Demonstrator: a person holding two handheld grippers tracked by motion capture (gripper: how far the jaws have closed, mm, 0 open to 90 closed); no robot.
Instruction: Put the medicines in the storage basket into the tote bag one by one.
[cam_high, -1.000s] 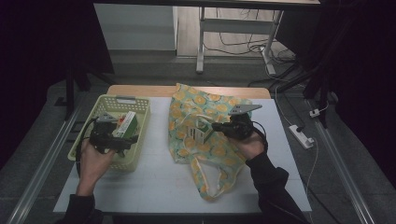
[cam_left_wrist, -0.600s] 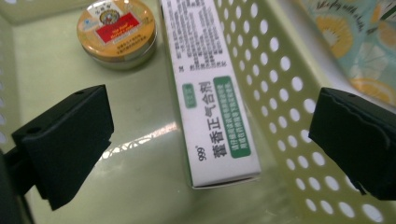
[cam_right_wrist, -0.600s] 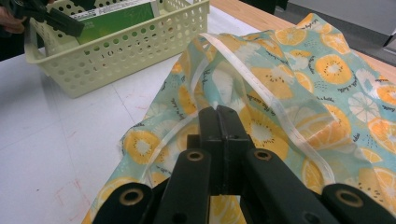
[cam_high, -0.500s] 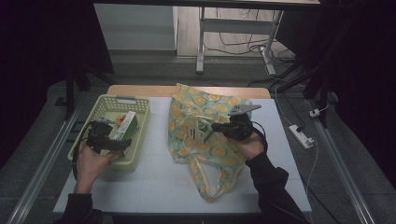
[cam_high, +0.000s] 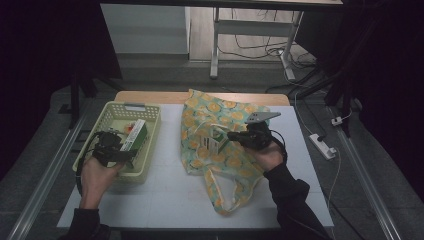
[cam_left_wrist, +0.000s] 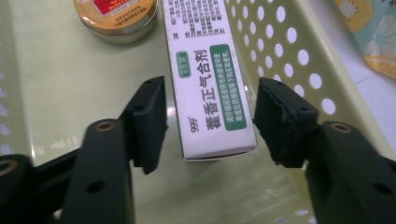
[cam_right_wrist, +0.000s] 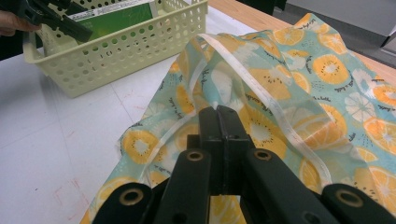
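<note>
Basket as the landmark: it is pale green, with holes in its walls, and it stands on the white table. Inside it lies a white and green box, flat on the floor of the basket and along the wall nearest the bag. A round tin lies in the basket beyond the box, near it but apart.

The left gripper reaches down into the basket. Its jaws stand apart, one on each long side of the box at its near end, and I see a small gap on both sides, so they do not touch it yet.

Beside the basket lies a soft cloth bag with a print of orange slices. The right gripper has its jaws pressed together at the mouth of the bag; they seem to pinch the fabric edge near the white strap, but the fold between them is hidden.

My judgement on the box: it is thin cardboard, light and a little slippery, and it will dent if squeezed hard. The best hold is across its narrow width, a bit farther from the end, so it does not tip. The bag is limp and will sag if released.
</note>
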